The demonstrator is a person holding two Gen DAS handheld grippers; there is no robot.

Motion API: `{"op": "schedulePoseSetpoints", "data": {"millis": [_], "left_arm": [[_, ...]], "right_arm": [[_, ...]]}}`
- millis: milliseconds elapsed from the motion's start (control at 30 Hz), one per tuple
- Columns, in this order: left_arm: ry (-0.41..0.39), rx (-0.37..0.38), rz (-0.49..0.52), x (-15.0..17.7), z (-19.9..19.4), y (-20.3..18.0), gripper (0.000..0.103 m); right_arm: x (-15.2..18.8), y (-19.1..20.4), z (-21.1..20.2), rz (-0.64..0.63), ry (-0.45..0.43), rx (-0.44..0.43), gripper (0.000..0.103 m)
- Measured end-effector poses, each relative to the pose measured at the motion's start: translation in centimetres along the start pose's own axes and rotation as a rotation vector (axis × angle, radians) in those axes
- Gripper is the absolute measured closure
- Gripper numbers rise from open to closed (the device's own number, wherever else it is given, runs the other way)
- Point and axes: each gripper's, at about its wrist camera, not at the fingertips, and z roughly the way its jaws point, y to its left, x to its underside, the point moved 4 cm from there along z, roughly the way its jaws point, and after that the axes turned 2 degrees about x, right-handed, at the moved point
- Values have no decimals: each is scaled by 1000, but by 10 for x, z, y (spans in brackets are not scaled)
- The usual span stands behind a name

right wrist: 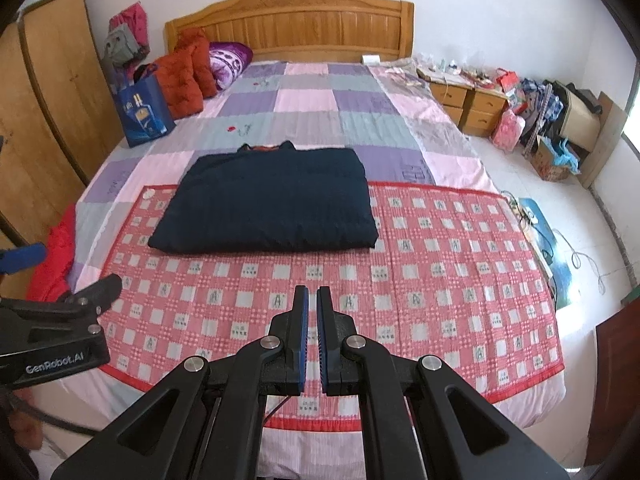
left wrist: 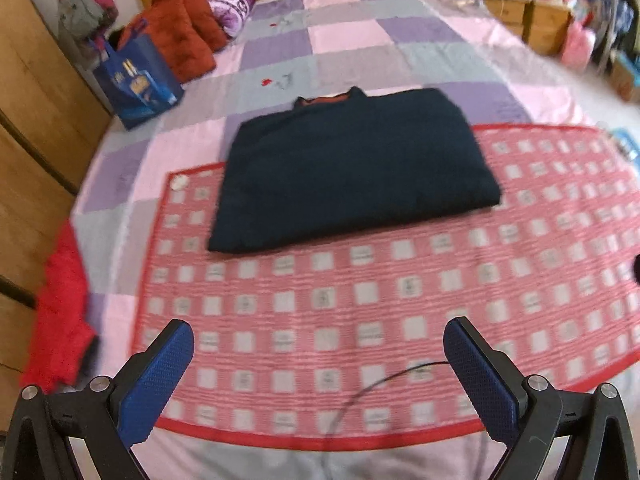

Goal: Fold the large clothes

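Note:
A dark navy garment (left wrist: 352, 168) lies folded into a neat rectangle on the bed, its collar with an orange lining toward the headboard. It also shows in the right wrist view (right wrist: 272, 204). It rests partly on a red and white checked mat (left wrist: 400, 300) (right wrist: 400, 280). My left gripper (left wrist: 318, 332) is open and empty, held above the mat well short of the garment. It also shows at the left of the right wrist view (right wrist: 60, 276). My right gripper (right wrist: 311, 296) is shut with nothing between its pads, also above the mat.
A pink and purple patchwork sheet (right wrist: 304, 112) covers the bed. A blue bag (right wrist: 144, 112), orange cushions (right wrist: 184, 76) and a purple pillow (right wrist: 228, 60) sit at the far left. A red garment (left wrist: 60, 320) hangs off the left edge. A wardrobe (right wrist: 48, 100) stands left, nightstands (right wrist: 472, 108) right.

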Motion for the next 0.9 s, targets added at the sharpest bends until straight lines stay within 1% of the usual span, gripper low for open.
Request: {"op": "schedulePoseSetpoints", "data": {"millis": [100,233,367,500,633,900], "left_arm": [[4,31,-23,3,-3,1,0],[12,41,-47,7,-5,1,0],[11,46,-43,10,-7,0,0],[-16,51,-26,12,-14,-1,0],[10,75,-14,12,-12,-4,0],[13,72,-18,13,-12,-1,0]], "right_arm": [[-3,4,-7,-9,-13,-3,98],[0,9,-12,-16,-14,-6,98],[5,14,-13,-23,-6,-10,98],[7,17,-14,-23,-3,-10,98],[8,17,-14,-21,-3,-11,98],[12,19,-15,-19,2,-10,98]]}}
